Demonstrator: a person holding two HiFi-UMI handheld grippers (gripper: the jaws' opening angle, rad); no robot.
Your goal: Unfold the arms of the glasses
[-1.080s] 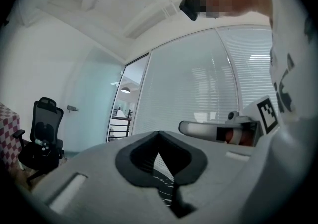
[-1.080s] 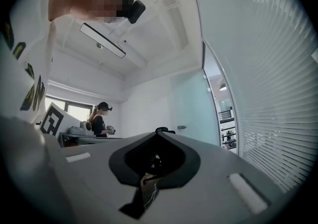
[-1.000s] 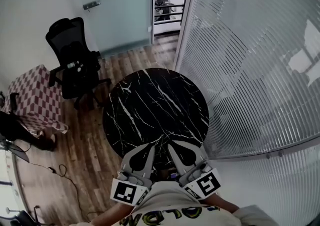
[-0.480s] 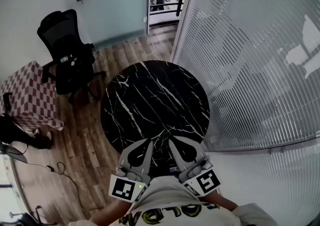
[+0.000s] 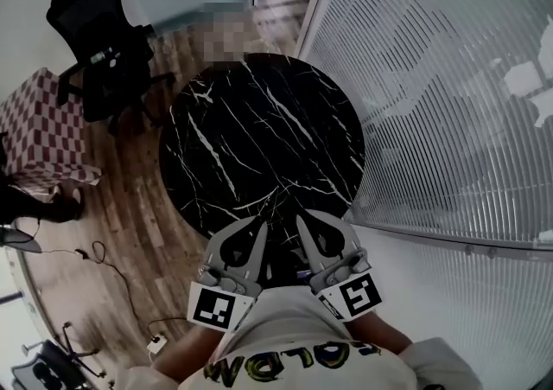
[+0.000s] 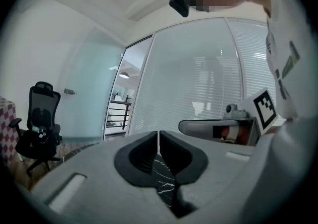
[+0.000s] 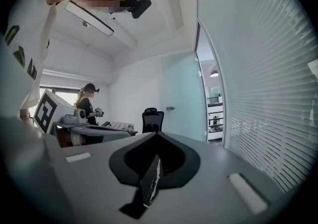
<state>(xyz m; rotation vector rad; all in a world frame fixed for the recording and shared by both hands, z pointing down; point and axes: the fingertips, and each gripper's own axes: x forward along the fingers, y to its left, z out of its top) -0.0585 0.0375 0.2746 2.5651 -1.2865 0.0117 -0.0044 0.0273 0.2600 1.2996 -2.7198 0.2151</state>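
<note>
Black marble table lies just ahead of both tips, with a chair far off beyond your left hand-held gripper and slatted blinds out past your right hand-held gripper. Over the last second your head has tipped, so the table and chair have slid upward in the head view. Both tools have stayed tucked close to your body, side by side and angled toward each other. The left jaws are pressed together but for a hairline slit with nothing in it. The right jaws meet at the tips and also grip nothing. No view shows the glasses, neither between either pair of jaws nor on the marble ahead of them. I judge the unfolding not yet begun, and you likely need to find the glasses first.
</note>
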